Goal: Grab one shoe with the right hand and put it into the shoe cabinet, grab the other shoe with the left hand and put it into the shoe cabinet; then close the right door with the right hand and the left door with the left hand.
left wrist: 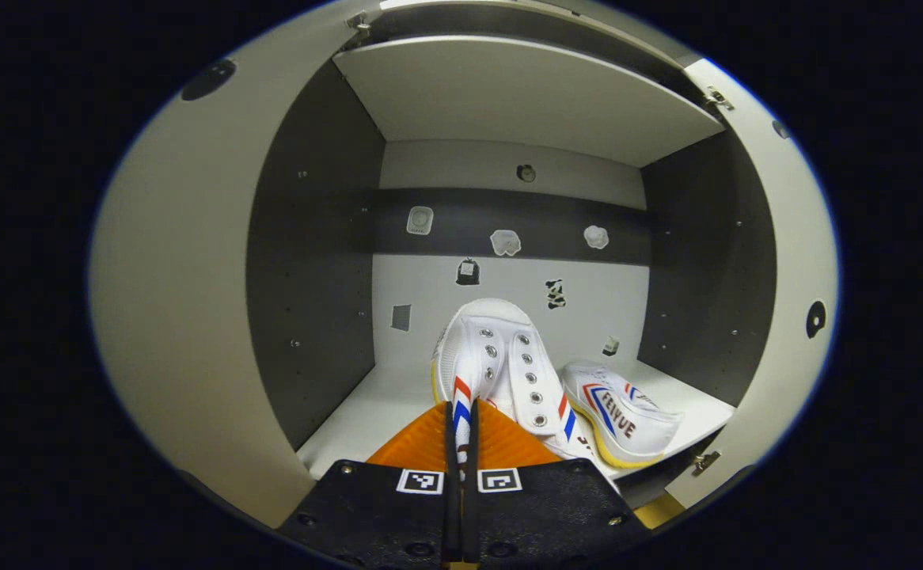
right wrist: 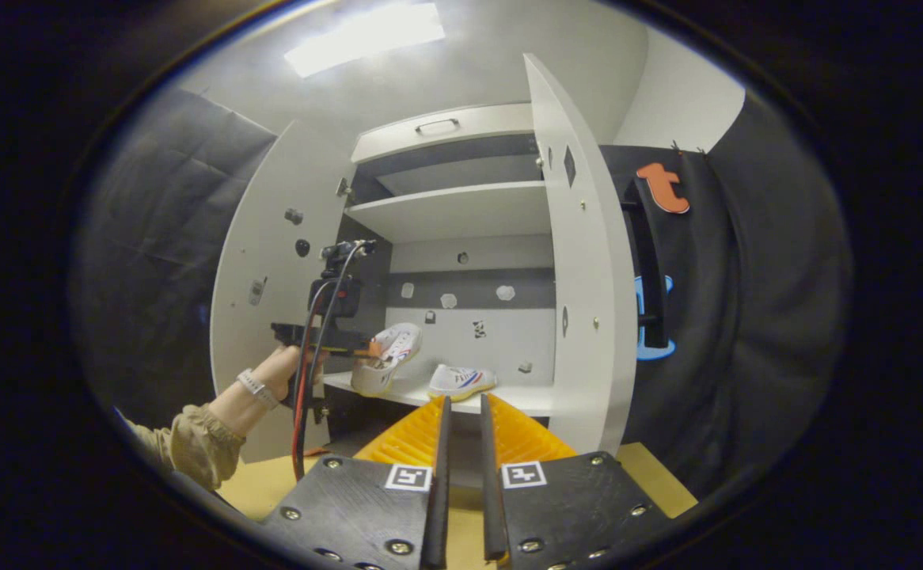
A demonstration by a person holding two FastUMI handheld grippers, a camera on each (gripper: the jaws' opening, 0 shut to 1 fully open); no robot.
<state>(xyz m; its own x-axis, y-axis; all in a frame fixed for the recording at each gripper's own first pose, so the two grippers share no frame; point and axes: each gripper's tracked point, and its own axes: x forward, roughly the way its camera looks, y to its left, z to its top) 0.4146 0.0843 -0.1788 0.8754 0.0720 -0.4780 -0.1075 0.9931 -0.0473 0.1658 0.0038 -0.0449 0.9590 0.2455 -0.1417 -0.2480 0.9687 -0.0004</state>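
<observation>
My left gripper (left wrist: 461, 419) is shut on the rim of a white shoe (left wrist: 501, 364) with red and blue stripes, holding it at the mouth of the cabinet's lower compartment. The other white shoe (left wrist: 620, 419) lies on the cabinet floor (left wrist: 351, 419) to the right. In the right gripper view the left gripper (right wrist: 348, 342), held by a hand, carries the shoe (right wrist: 389, 356) above the shelf edge, left of the lying shoe (right wrist: 461, 381). My right gripper (right wrist: 464, 405) hangs back from the cabinet, its fingers slightly apart with nothing between them.
Both cabinet doors stand open: the left door (right wrist: 271, 293) and the right door (right wrist: 588, 285). A shelf (right wrist: 446, 210) spans the cabinet above the shoes. A sleeve (right wrist: 192, 443) reaches in from the left. The floor (right wrist: 651, 475) in front is yellowish.
</observation>
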